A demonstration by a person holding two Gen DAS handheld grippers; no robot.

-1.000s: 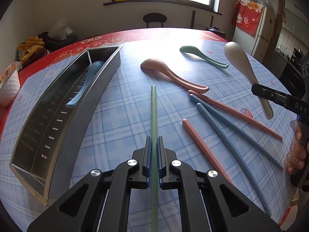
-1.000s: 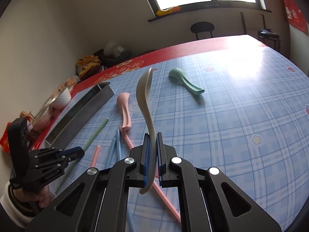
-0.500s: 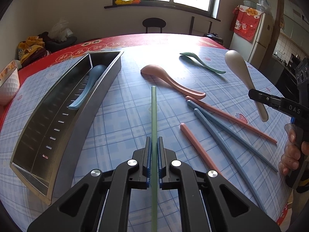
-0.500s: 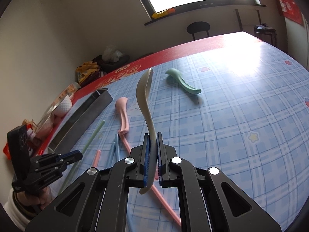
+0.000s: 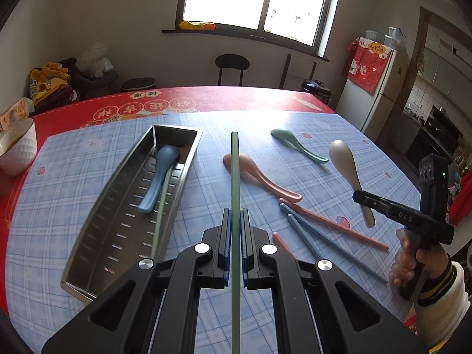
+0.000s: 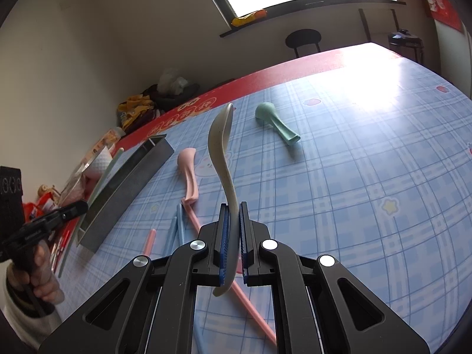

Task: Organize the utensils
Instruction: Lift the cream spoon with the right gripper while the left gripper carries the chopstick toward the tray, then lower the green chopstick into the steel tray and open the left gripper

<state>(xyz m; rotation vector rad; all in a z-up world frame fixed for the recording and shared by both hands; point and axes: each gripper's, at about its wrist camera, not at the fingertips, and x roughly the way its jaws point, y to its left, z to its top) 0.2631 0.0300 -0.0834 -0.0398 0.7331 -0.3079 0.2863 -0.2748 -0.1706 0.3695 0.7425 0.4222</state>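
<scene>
- The left gripper [image 5: 235, 221] is clamped tight on a long thin green chopstick [image 5: 235, 171]. The stick runs straight out ahead of the claw, up off the table.
- The long silver metal tray [image 5: 124, 206] lies to the left of that claw. Its long side runs nearly the same way as the stick, so I think the stick only has to go sideways to the left and then down.
- The left hand is the one nearer the tray. The right hand is well apart from it.
- The right gripper [image 6: 233, 230] is squeezed on the handle of a cream plastic soup spoon [image 6: 219, 147], held up in the air with its bowl pointing away.
- In the tray: one blue spoon [image 5: 159, 177] and one more green chopstick [image 5: 160, 206].
- On the blue checked tablecloth [image 5: 206, 206]: one pink spoon [image 5: 259, 177] and one green spoon [image 5: 295, 144].
- Also there: two pink chopsticks [image 5: 330, 221] and two blue chopsticks [image 5: 324, 244], lying close together.
</scene>
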